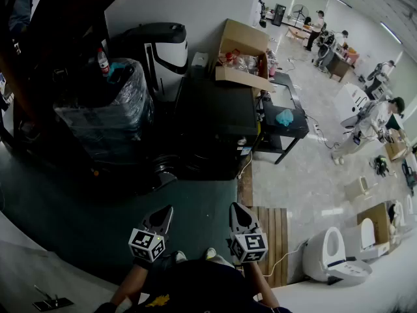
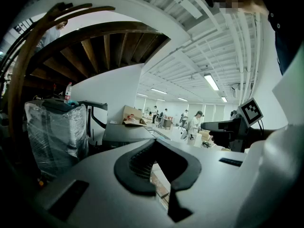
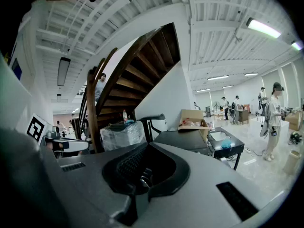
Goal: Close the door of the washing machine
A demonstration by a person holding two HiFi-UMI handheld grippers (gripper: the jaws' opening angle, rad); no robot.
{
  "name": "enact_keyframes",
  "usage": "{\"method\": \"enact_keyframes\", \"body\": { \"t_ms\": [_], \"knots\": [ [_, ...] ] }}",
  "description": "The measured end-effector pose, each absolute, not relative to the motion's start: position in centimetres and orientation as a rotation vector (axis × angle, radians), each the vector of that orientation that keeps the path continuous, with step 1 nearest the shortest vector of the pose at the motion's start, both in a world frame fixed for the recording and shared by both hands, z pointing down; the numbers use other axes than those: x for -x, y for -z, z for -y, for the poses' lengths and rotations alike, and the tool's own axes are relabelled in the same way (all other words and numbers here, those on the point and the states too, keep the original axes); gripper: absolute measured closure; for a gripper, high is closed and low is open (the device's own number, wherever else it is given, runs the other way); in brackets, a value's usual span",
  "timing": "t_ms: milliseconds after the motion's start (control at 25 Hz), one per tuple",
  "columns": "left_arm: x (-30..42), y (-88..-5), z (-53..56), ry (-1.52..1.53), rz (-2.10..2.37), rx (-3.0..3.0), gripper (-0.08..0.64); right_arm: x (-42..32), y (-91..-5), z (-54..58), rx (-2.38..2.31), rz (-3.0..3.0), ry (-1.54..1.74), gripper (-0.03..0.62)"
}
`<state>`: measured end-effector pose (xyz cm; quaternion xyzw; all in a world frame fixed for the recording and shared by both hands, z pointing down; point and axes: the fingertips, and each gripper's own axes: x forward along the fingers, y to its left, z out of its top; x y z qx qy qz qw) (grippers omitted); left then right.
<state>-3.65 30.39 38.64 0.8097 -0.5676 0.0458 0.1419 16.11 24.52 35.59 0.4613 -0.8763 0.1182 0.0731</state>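
Note:
The washing machine is a dark box standing on the floor in the middle of the head view, ahead of both grippers. A dark round shape sits low at its front left corner; I cannot tell whether that is its door. My left gripper and right gripper hover side by side near the bottom edge, well short of the machine, each with its jaws together and nothing between them. The left gripper view shows the machine's flat top beyond the left gripper. In the right gripper view the machine lies beyond the right gripper.
A plastic-wrapped bundle stands left of the machine under a wooden staircase. Behind the machine are a black-and-white appliance and an open cardboard box. To the right are a black low table, a slatted wooden board, toilets, and people further off.

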Motion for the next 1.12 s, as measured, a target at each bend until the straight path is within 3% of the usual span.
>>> {"method": "enact_keyframes", "body": {
  "t_ms": [840,880,920,1120],
  "knots": [
    [-0.4,-39.8,-27.2,-0.138,1.876,-2.251,0.541,-22.0,-37.5,-20.2,-1.234,2.714,-0.377,0.568],
    [-0.2,-39.7,-26.8,-0.136,1.910,-2.230,0.276,-22.3,-37.8,-19.9,-1.218,2.723,-0.375,0.566],
    [0.0,-39.7,-26.6,-0.131,1.949,-2.208,0.104,-22.4,-37.9,-19.7,-1.203,2.732,-0.369,0.566],
    [-0.2,-38.9,-26.5,-0.142,2.011,-2.184,0.097,-22.9,-38.2,-18.2,-1.174,2.751,-0.397,0.566]
  ]
}}
